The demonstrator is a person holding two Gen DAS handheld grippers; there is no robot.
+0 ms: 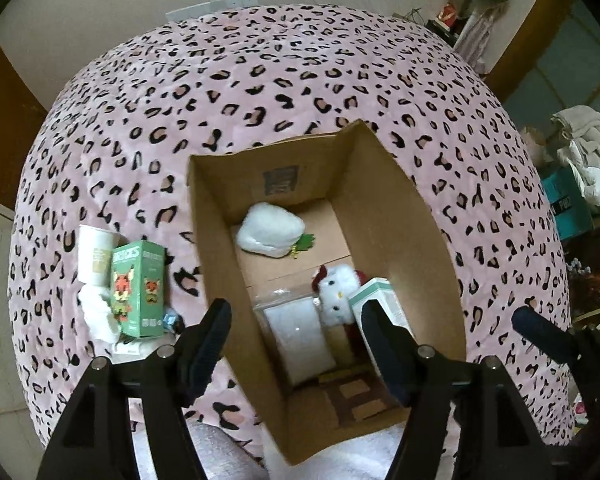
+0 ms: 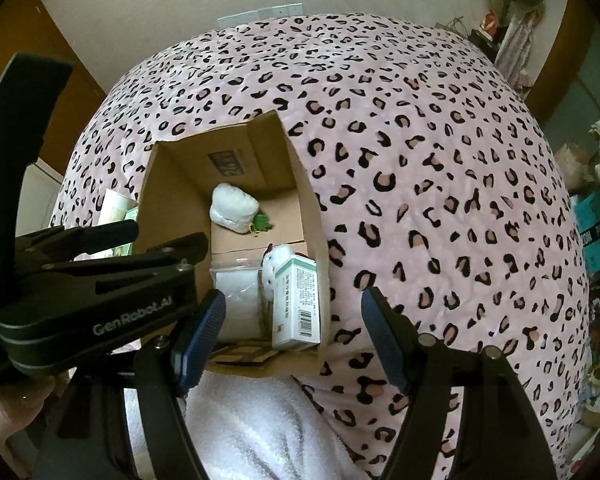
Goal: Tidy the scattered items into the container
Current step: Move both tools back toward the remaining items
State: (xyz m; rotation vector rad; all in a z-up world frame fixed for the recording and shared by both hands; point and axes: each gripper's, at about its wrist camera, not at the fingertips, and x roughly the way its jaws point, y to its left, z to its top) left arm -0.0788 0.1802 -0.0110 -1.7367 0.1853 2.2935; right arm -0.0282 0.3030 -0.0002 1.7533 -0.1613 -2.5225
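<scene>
The cardboard box (image 1: 384,208) sits open on the pink spotted blanket (image 1: 260,80), right in front of you. Inside it, at the far end, lies a fluffy white plush (image 1: 270,232) with a little green charm (image 1: 302,246) touching it. Closer to you in the box is a white cat plush (image 1: 338,288) with a red bow, and just beside it a pale green and white carton (image 1: 384,300) leans against the right wall of the box. A clear bag with something white in it (image 1: 300,332) lies flat on the box floor next to them. Still out on the blanket, just left of the box, stands a green toy box (image 1: 140,288) with an orange fox on it. A white cup (image 1: 94,256) lies right behind it, touching it, and some crumpled white tissue (image 1: 98,316) sits at its left side. Your left gripper (image 1: 296,344) hangs over the near end of the box with its jaws spread wide and nothing in them. Your right gripper (image 2: 294,340) is over the near right corner of the box, and its jaws are spread wide too, with nothing between them. From the right wrist view you can see the left gripper reaching in from the left side.
</scene>
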